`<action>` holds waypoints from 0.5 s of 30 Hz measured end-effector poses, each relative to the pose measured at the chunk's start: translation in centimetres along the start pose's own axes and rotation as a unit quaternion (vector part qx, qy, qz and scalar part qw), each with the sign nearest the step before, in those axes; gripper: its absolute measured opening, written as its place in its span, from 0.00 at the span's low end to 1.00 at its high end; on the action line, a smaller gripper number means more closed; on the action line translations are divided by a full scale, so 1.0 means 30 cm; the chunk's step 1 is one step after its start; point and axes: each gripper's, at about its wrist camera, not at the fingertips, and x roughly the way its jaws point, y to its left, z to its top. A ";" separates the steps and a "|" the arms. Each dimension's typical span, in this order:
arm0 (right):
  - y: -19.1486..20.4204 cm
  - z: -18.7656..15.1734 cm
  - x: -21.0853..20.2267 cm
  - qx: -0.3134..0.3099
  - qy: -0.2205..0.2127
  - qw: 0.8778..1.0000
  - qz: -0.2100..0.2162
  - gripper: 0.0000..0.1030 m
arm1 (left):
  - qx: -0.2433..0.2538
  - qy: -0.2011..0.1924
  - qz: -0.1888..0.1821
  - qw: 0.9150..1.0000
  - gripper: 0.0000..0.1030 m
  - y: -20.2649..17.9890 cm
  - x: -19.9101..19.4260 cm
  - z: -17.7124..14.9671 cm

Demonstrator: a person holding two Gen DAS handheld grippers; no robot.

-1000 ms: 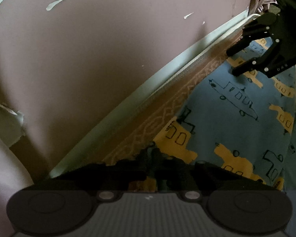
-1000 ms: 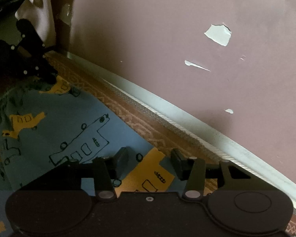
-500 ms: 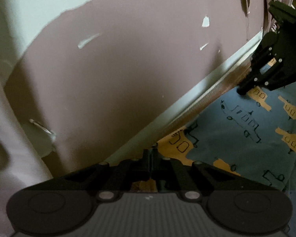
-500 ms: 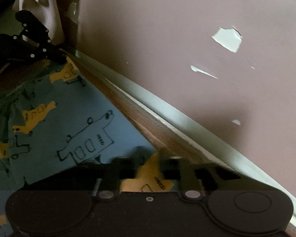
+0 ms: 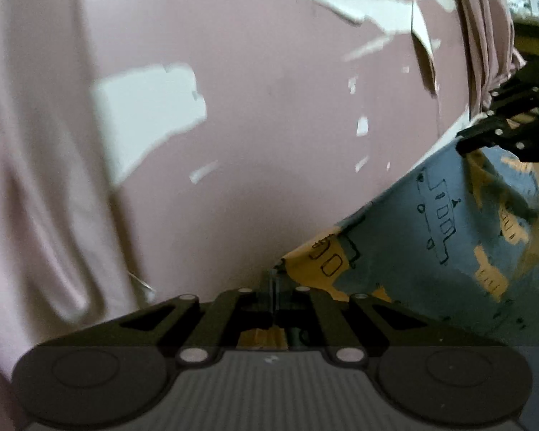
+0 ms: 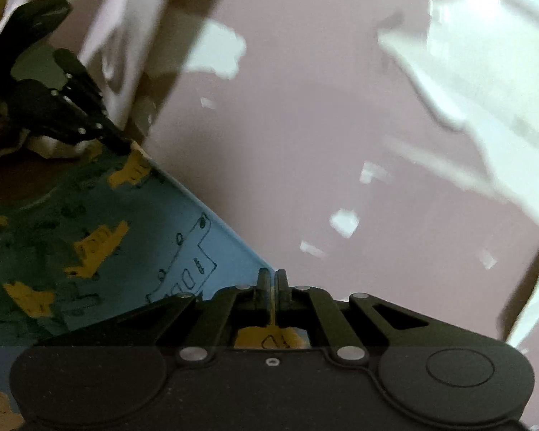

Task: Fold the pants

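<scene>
Pinching blue pants point(image 5: 406, 251), both grippers point(image 5: 273, 283) point(image 6: 271, 280) clamped, taut edge stretched between them

Right gripper point(image 6: 271, 280) clamped on the edge of the blue pants point(image 6: 133, 237), yellow cloth pinched between its 2 fingers point(image 6: 263, 283). Left gripper point(image 6: 120, 147) gripping the far corner at upper left, cloth stretched between both. Behind, a pink wall point(image 6: 305, 125) with peeled patches, blurred.
</scene>
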 end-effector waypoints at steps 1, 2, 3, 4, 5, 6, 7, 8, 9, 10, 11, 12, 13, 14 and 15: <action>0.000 0.007 -0.031 -0.004 -0.008 1.000 -0.005 0.00 | -0.001 -0.008 0.001 1.000 0.01 -0.003 -0.028 -0.002; 0.011 0.010 -0.065 -0.007 -0.016 1.000 -0.012 0.00 | 0.000 -0.016 0.002 1.000 0.01 -0.007 -0.059 -0.007; 0.029 0.009 -0.098 -0.008 -0.023 1.000 -0.017 0.00 | 0.001 -0.025 0.002 1.000 0.01 -0.013 -0.092 -0.016; 0.050 0.008 -0.129 -0.008 -0.027 0.999 -0.020 0.00 | 0.002 -0.030 0.000 1.000 0.01 -0.024 -0.114 -0.022; 0.068 0.002 -0.166 -0.009 -0.030 0.999 -0.022 0.00 | 0.004 -0.036 -0.004 0.999 0.01 -0.034 -0.144 -0.037; 0.097 -0.009 -0.205 -0.013 -0.034 0.999 -0.026 0.00 | 0.005 -0.039 -0.009 0.999 0.01 -0.059 -0.151 -0.042; 0.115 -0.012 -0.233 -0.014 -0.035 0.999 -0.028 0.00 | 0.009 -0.043 -0.015 0.999 0.01 -0.077 -0.173 -0.057; 0.144 -0.023 -0.266 -0.015 -0.035 0.999 -0.031 0.00 | 0.017 -0.045 -0.020 0.999 0.01 -0.093 -0.196 -0.074; 0.176 -0.029 -0.291 -0.013 -0.034 0.999 -0.033 0.00 | 0.026 -0.046 -0.024 0.998 0.01 -0.112 -0.225 -0.091; 0.208 -0.036 -0.318 -0.010 -0.034 0.999 -0.035 0.00 | 0.031 -0.045 -0.029 0.998 0.01 -0.114 -0.242 -0.109; 0.242 -0.051 -0.351 -0.011 -0.032 0.999 -0.038 0.00 | 0.036 -0.043 -0.035 0.998 0.01 -0.129 -0.266 -0.126; 0.276 -0.064 -0.379 -0.016 -0.030 0.999 -0.041 0.00 | 0.043 -0.040 -0.041 0.997 0.01 -0.145 -0.288 -0.146; 0.312 -0.077 -0.401 -0.021 -0.029 0.998 -0.046 0.00 | 0.049 -0.035 -0.046 0.997 0.01 -0.159 -0.310 -0.164; 0.347 -0.090 -0.420 -0.023 -0.024 0.998 -0.046 0.00 | 0.061 -0.027 -0.053 0.996 0.01 -0.192 -0.317 -0.184; 0.388 -0.108 -0.439 -0.028 -0.016 0.999 -0.044 0.00 | 0.080 -0.019 -0.059 0.995 0.01 -0.221 -0.328 -0.213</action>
